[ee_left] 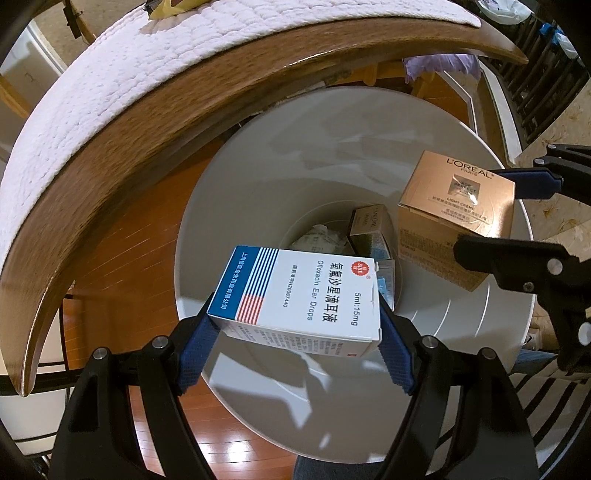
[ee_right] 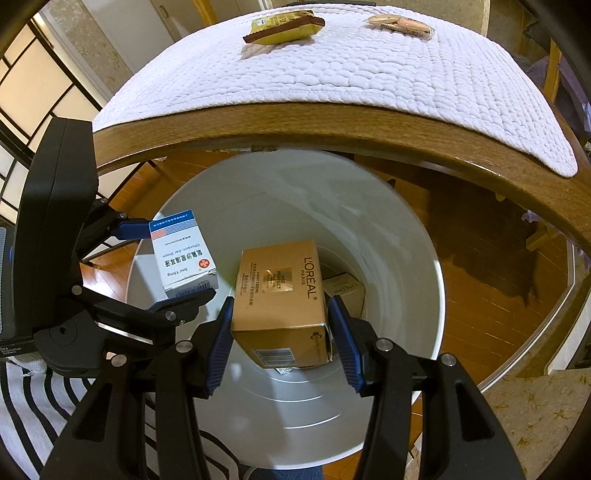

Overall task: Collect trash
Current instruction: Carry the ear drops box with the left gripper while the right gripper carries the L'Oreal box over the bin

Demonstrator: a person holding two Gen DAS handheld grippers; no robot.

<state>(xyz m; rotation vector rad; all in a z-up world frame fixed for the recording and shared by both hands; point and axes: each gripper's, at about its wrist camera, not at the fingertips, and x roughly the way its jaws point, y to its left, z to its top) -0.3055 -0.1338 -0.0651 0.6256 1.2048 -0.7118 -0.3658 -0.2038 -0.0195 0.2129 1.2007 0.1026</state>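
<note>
You held both grippers over the mouth of the white trash bin, each pointing steeply down into it. Your left gripper was clamped on the white and blue Ofloxacin ear drops box, its blue pads pressing the box's two ends, with the printed face turned up toward the camera. Your right gripper gripped the gold L'Oréal cream box between its ribbed blue pads, the barcode end nearest the lens. Both boxes hung above the bin's opening, the ear drops box on the left side and the cream box further right, apart from each other.

Down at the bottom of the bin lay earlier trash: a Lancôme box and some crumpled pale packaging, partly hidden behind the held boxes.

The bin stood on a wooden floor just beside a round wooden table covered with a white quilted mat. On the mat, well away from the bin, sat a yellow snack packet and a clear pack of round biscuits.
</note>
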